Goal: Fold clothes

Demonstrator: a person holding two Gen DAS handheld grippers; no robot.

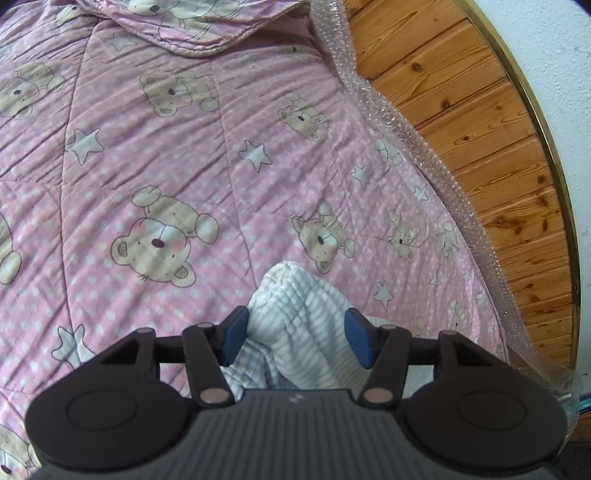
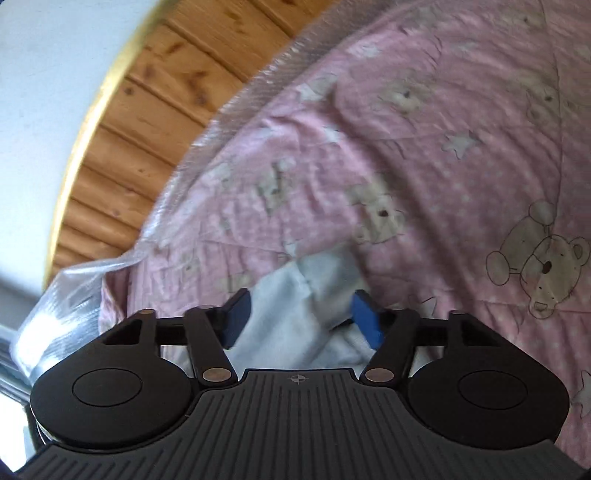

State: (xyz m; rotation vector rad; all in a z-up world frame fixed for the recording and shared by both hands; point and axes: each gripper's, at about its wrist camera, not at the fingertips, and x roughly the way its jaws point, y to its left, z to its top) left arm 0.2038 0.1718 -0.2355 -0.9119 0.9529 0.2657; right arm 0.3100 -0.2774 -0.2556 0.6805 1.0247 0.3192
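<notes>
While each tool (image 1: 297, 338) (image 2: 301, 319) stands released, the garment (image 1: 295, 314) (image 2: 291, 325) bunches between its fingers.

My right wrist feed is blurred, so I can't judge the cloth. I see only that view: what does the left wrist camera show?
Observer: The left tongs stand wide apart with a white garment bunched between them.
Operator: Any texture?
Observer: Fine ribbed stripes, sharp in this view.
Operator: And beyond it?
Observer: At the far end of the pink bear quilt lies a flap of the same fabric.
</notes>
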